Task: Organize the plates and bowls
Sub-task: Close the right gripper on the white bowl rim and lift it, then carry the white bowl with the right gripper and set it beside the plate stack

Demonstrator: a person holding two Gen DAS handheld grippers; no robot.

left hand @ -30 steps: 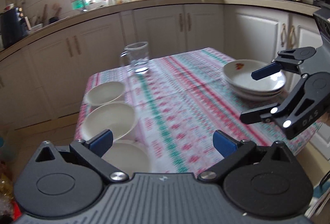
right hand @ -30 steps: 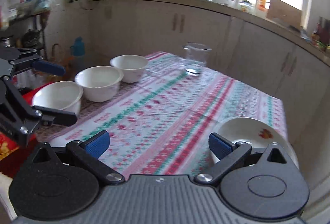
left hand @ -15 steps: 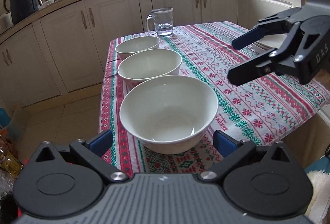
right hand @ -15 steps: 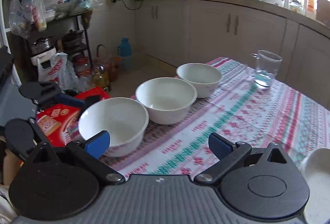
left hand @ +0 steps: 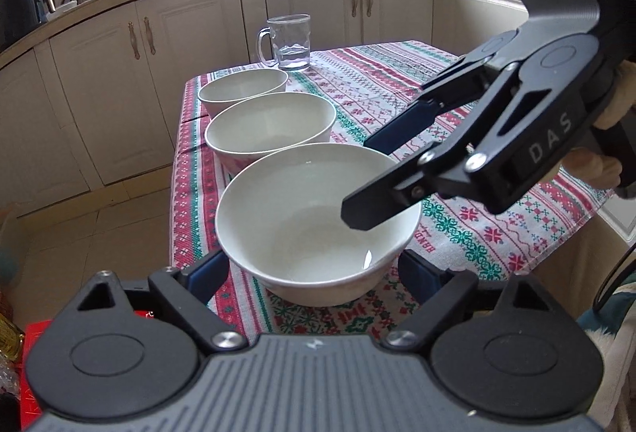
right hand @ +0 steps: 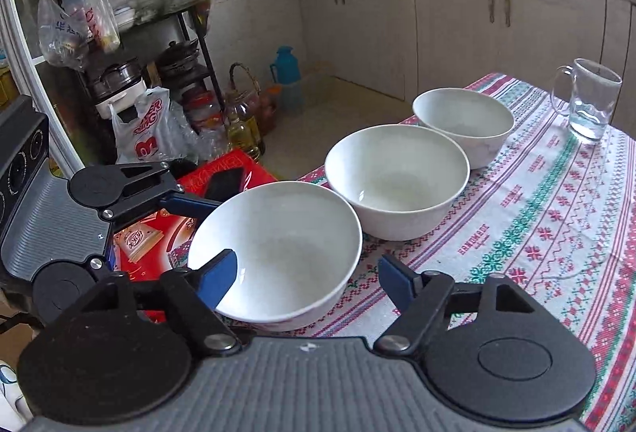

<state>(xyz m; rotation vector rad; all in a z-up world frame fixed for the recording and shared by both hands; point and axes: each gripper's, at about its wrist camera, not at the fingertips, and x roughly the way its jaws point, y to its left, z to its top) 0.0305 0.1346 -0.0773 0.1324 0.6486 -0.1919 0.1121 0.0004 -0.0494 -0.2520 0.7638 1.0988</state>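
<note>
Now, in your left wrist view, your left tool (left hand: 314,269) sits at the bottom of the frame with its jaws closing on either side of the nearest bowl (left hand: 318,221); the blue pads look close to the bowl's wall but you cannot tell that they press it, so treat it as not yet grasped. Behind it, toward the upper middle, stand the middle bowl (left hand: 270,130) and the far bowl (left hand: 242,90) in a row along the edge of the surface (left hand: 497,233), with a glass mug (left hand: 288,42) beyond them. Your right tool (left hand: 357,185) reaches in from the right of the frame, its lower finger over the nearest bowl's rim. In your right wrist view, the right tool (right hand: 306,277) is closing too: its left pad lies inside the nearest bowl (right hand: 278,245) and its right pad outside the wall, apart from it, so the rim is straddled, not clamped. The left tool (right hand: 190,203) shows at the left, beside the same bowl. The step in hand looks like taking up this first bowl to nest it with the others. Next, finish one firm grip, clear the other tool, then lift straight up before carrying it over the middle bowl.
</note>
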